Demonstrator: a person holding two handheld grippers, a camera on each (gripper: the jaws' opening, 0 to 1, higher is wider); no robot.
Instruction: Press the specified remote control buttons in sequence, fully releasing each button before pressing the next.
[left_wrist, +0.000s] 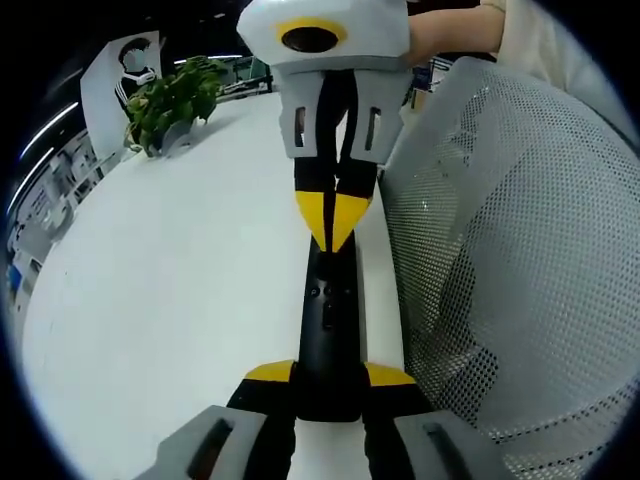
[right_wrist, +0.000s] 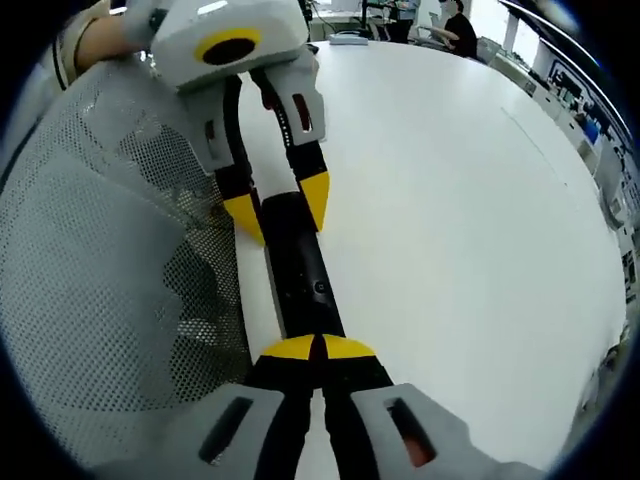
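A long black remote control (left_wrist: 328, 330) lies on the white table (left_wrist: 180, 280), close to its edge. In the left gripper view my left gripper (left_wrist: 330, 375) clamps the remote's near end between its yellow-tipped jaws. My right gripper (left_wrist: 335, 215) comes down from above with its tips together, touching the remote's far part. In the right gripper view the right gripper (right_wrist: 315, 348) is shut, its tips resting on top of the remote (right_wrist: 300, 270). Beyond it, the left gripper (right_wrist: 282, 207) straddles the other end.
A grey mesh chair back (left_wrist: 500, 250) stands right against the table edge beside the remote, also seen as mesh chair back (right_wrist: 110, 250). A potted green plant (left_wrist: 175, 100) and a white sign (left_wrist: 130, 70) stand at the far end. Open white table (right_wrist: 450, 200) lies on the other side.
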